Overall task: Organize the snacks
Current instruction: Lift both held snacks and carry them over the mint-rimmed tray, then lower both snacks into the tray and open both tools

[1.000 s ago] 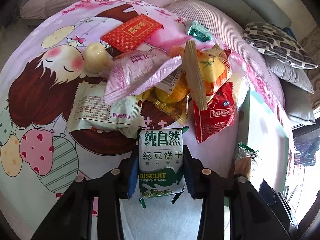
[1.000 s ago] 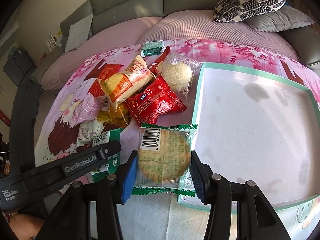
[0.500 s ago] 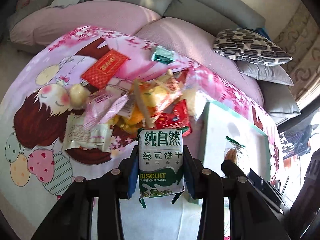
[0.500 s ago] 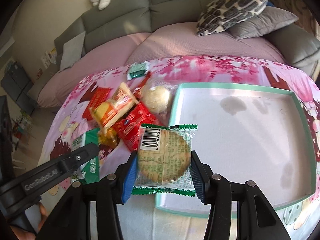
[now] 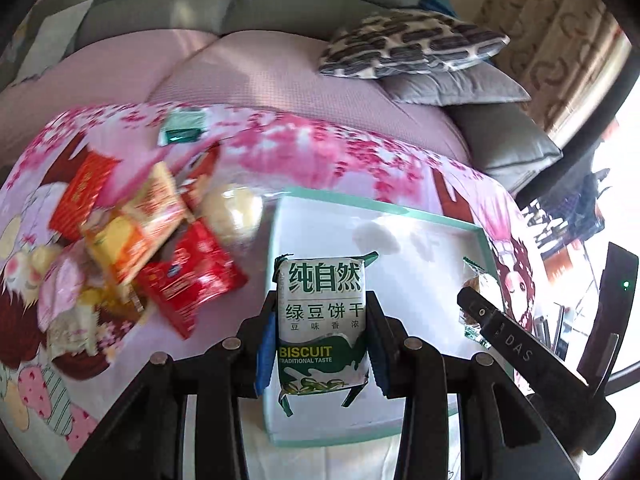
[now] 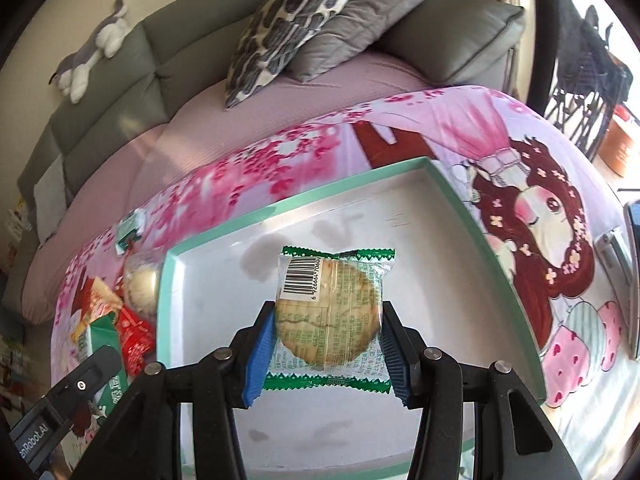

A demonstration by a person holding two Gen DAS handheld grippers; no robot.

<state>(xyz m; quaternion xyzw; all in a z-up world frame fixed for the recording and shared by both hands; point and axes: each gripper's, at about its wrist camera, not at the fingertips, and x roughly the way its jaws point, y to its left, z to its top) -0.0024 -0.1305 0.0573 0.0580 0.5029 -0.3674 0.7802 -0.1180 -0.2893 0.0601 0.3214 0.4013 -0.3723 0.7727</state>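
My left gripper (image 5: 320, 344) is shut on a green-and-white biscuit packet (image 5: 322, 320), held above the near left part of a white tray with a mint-green rim (image 5: 380, 208). My right gripper (image 6: 328, 340) is shut on a clear packet with a round biscuit and green crimped ends (image 6: 330, 312), held above the middle of the same tray (image 6: 280, 210). A pile of snack packets, red (image 5: 188, 276), orange-yellow (image 5: 136, 228) and pink, lies on the cartoon cloth left of the tray. The right gripper shows at the tray's right side in the left wrist view (image 5: 476, 308).
A small green packet (image 5: 182, 128) lies at the far edge of the cloth. A grey sofa with a patterned cushion (image 5: 412, 48) and grey pillows stands behind. A plush toy (image 6: 88, 56) lies on the sofa back. A phone-like object (image 6: 632, 280) lies at the right.
Both grippers have swung right with their packets, from over the snack pile to over the tray. The grips have not changed.
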